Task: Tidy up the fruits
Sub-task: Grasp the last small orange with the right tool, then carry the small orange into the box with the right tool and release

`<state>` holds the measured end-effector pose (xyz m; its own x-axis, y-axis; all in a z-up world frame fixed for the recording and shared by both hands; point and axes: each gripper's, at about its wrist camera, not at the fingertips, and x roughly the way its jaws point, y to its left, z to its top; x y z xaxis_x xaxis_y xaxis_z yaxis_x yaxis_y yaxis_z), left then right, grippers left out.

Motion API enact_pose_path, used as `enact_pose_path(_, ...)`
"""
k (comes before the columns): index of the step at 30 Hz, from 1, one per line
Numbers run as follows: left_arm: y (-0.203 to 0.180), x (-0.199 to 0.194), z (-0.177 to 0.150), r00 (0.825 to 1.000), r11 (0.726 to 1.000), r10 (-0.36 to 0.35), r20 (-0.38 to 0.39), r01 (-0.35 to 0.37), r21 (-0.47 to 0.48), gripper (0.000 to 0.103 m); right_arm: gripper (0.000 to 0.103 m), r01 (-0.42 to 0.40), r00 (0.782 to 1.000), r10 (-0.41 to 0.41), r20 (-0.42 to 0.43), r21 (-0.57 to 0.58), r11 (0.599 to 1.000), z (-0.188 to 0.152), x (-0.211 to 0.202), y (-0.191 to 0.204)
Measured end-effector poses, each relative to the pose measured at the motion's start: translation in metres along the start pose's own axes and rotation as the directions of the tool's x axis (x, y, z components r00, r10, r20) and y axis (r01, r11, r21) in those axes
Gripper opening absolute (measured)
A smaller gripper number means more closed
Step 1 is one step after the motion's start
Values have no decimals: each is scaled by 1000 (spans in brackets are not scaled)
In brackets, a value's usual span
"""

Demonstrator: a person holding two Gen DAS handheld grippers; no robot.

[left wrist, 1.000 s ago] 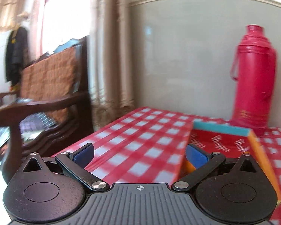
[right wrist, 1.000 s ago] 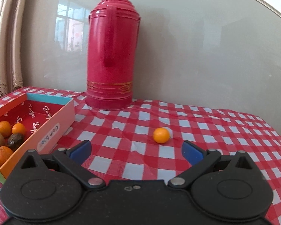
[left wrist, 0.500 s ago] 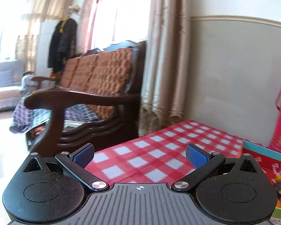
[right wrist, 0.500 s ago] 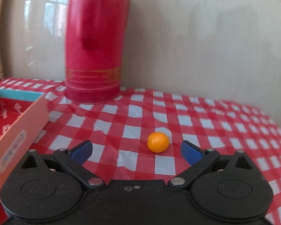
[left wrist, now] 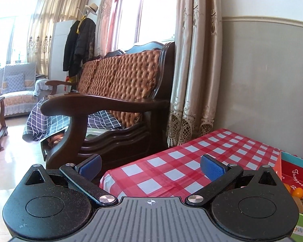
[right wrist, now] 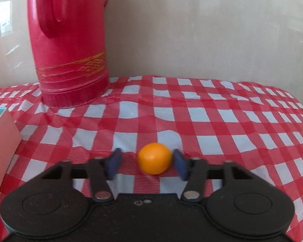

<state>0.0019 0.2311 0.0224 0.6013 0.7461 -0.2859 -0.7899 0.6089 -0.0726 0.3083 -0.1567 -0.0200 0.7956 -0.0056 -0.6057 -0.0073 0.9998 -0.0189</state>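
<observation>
A small orange fruit (right wrist: 154, 158) lies on the red checked tablecloth (right wrist: 212, 121). My right gripper (right wrist: 146, 164) is low over the cloth with the fruit between its blue pads; the right pad touches it and a gap shows at the left pad (right wrist: 113, 163). The fruit box (right wrist: 2, 141) stands at the left edge of the right wrist view. In the left wrist view the box (left wrist: 299, 173) is at the far right with several fruits (left wrist: 298, 193) inside. My left gripper (left wrist: 151, 166) is open and empty over the table's left end.
A tall red thermos (right wrist: 67, 46) stands at the back left, near the wall. A wooden sofa (left wrist: 115, 92) and curtains (left wrist: 194, 64) are beyond the table's left edge (left wrist: 111, 173). The checked cloth stretches to the right of the fruit.
My right gripper has moved forward and down to the orange fruit and its jaws have narrowed around it. My left gripper has swung left, away from the box, and stayed open.
</observation>
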Motion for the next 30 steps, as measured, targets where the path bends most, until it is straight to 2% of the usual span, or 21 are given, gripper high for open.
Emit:
enact_pose_path(1,0,0,0,1000,1000,-1,0,1,0,103,26,-4,1000,4,4,-4,1000,-1,-2,1)
enact_pose_path(2,0,0,0,1000,1000,-2,0,2,2,103,25,-6,1000,6,9,-10,1000,-1,-4,3)
enact_pose_path(8,-1,-1,-1,1000,1000,-3,2,3,4,103,25,-31,999,33,41,-40,999,-2,-16,15)
enact_pose_path(13,1,-3,0,1000,1000,3,1,-3,-2,103,25,-91,988,98,120,-59,994,2,-41,27)
enact_pose_path(16,4,-4,0,1000,1000,8,1,-8,-5,103,25,-169,966,184,182,-93,981,3,-64,41)
enact_pose_path(19,6,-4,0,1000,1000,15,4,-15,-4,103,25,-264,930,295,219,-159,951,2,-86,63)
enact_pose_path(21,8,-5,0,1000,1000,19,5,-19,-3,103,25,-333,898,378,226,-212,919,-2,-101,79)
enact_pose_path(25,13,-5,0,1000,1000,28,6,-28,-5,103,23,-416,852,489,188,-325,849,-13,-120,114)
enact_pose_path(28,17,-5,1,999,999,32,4,-32,-8,103,23,-448,840,524,142,-366,816,-21,-127,132)
enact_pose_path(30,20,-4,1,999,999,36,4,-36,-13,103,23,-460,840,532,107,-382,802,-30,-129,139)
